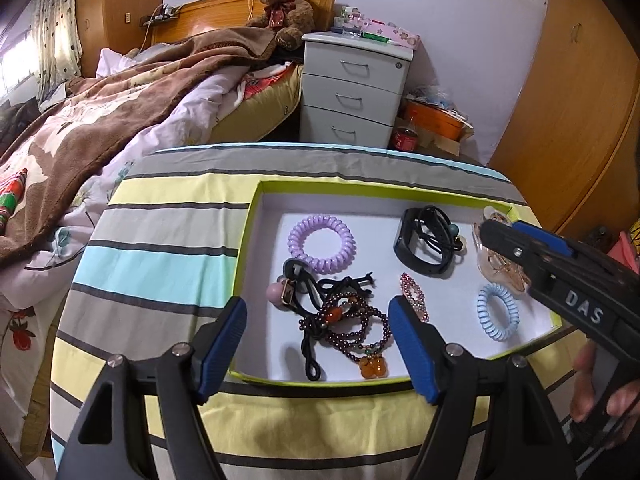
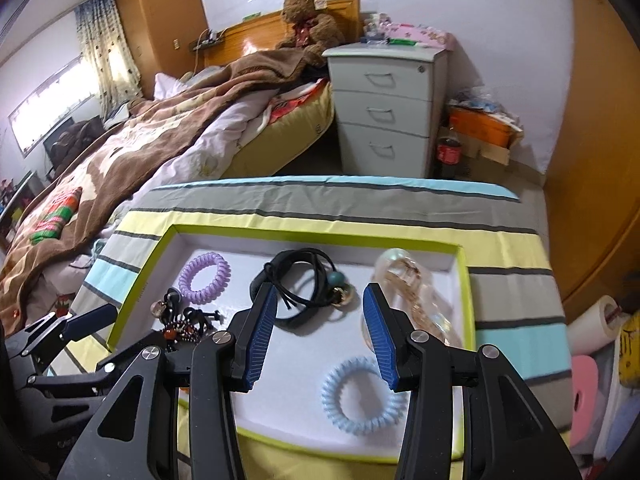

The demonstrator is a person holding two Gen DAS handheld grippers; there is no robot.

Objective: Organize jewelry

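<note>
striped cloth under both grippers' parted jaws

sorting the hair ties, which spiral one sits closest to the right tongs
The light blue spiral hair tie, lying just under the right tongs; the purple spiral hair tie sits at the tray's far left.

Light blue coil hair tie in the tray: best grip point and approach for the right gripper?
Take the light blue coil hair tie across one side of its ring, one finger inside the hole, one outside. Come from above: it lies flat on the tray floor, apart from the other pieces. The right gripper hovers open near it.
</note>
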